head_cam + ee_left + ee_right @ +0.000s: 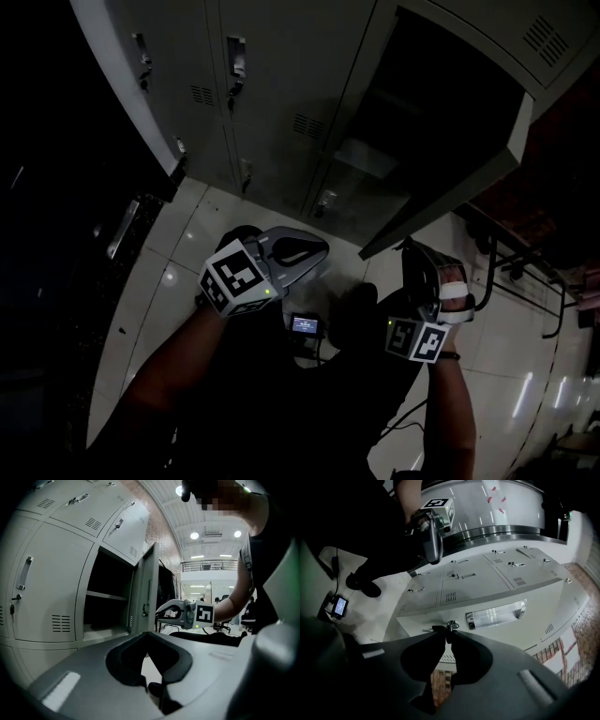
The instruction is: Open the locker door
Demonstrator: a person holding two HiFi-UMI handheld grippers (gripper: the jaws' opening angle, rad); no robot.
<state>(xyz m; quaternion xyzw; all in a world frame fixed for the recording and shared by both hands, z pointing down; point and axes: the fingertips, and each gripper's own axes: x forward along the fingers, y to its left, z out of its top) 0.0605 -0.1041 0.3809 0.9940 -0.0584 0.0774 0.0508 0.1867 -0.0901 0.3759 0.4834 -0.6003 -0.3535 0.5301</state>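
Observation:
The grey locker door [441,187] stands swung wide out from its compartment [422,84], which holds a bare shelf [105,595]. My right gripper [411,247] is at the door's free edge. In the right gripper view its tips [448,631] stand nearly together right at a small key [451,625] in the door's lock, beside the shiny handle [494,613]. Whether the pads press on the key does not show. The left gripper view shows that gripper [157,615] beside the door edge [147,592]. My left gripper [322,251] hangs low, away from the lockers, shut with nothing in it.
A bank of shut grey lockers [272,84] fills the wall left of the open one. On the white tiled floor by the person's feet lies a small device with a lit screen [304,324]. Dark furniture legs [525,262] stand at the right.

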